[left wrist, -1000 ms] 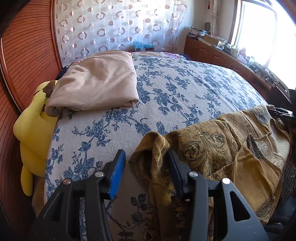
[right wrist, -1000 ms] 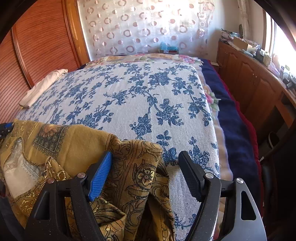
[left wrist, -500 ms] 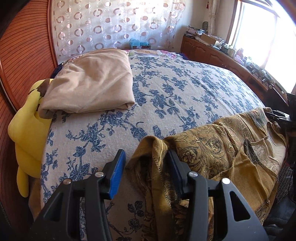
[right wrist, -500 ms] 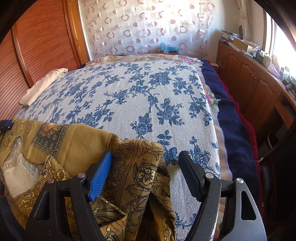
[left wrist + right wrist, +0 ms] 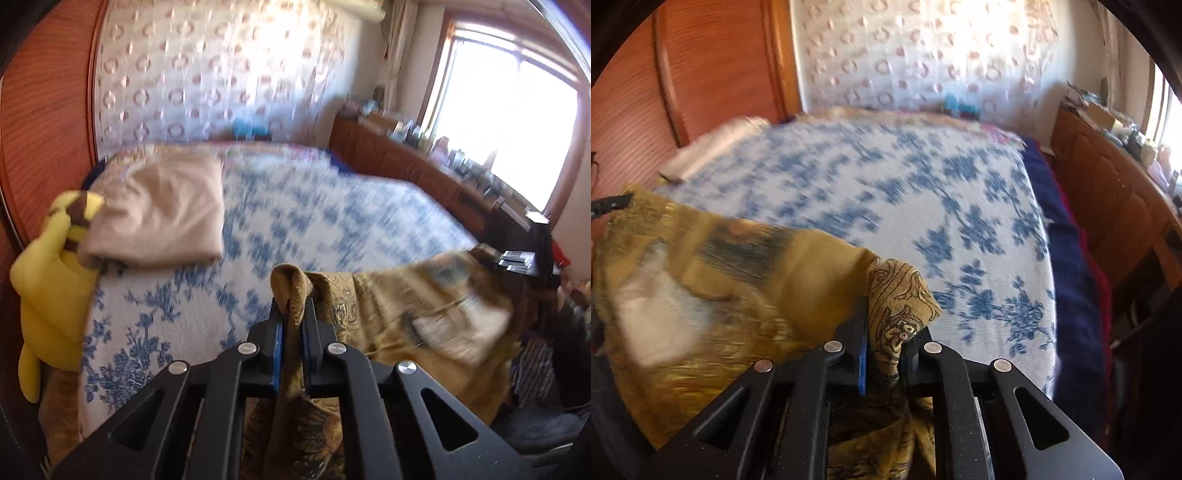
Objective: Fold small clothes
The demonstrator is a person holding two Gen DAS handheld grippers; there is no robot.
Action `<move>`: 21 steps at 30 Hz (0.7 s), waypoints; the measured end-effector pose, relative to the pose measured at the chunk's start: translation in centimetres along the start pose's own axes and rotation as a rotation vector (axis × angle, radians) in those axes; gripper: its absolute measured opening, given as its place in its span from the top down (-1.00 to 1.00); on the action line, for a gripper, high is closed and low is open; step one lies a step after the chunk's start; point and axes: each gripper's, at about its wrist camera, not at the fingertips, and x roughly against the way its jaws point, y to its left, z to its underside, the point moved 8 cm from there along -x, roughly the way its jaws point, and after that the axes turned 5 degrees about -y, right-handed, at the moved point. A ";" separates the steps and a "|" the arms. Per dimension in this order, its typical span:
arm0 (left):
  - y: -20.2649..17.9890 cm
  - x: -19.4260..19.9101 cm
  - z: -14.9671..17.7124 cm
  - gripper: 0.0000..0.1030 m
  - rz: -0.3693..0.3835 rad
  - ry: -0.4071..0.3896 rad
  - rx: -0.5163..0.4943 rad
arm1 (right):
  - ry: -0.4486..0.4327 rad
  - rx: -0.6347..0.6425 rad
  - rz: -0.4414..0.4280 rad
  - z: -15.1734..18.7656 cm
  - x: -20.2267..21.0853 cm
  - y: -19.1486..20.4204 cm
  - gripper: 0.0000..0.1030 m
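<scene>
A mustard-gold patterned garment (image 5: 399,306) hangs stretched between my two grippers above the near edge of the bed. My left gripper (image 5: 293,314) is shut on one bunched corner of it, cloth poking up between the fingers. My right gripper (image 5: 888,332) is shut on the other corner (image 5: 901,295). The garment (image 5: 713,273) spreads to the left in the right wrist view, with a pale inner patch showing. The right gripper (image 5: 524,258) shows at the far right of the left wrist view. Both views are motion-blurred.
The bed has a white cover with blue flowers (image 5: 332,214). A folded beige blanket (image 5: 162,210) and a yellow plush toy (image 5: 51,280) lie at its left. A wooden headboard (image 5: 713,66) stands at the left and low wooden cabinets (image 5: 1115,192) stand right of the bed.
Both grippers have closed on the garment's corners and lifted it off the bed, pulling it taut between them. Both cameras have risen.
</scene>
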 end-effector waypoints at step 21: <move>-4.5 19.1 -16.0 0.91 0.015 -0.451 -0.133 | -0.539 0.150 0.044 -15.3 27.7 6.0 0.86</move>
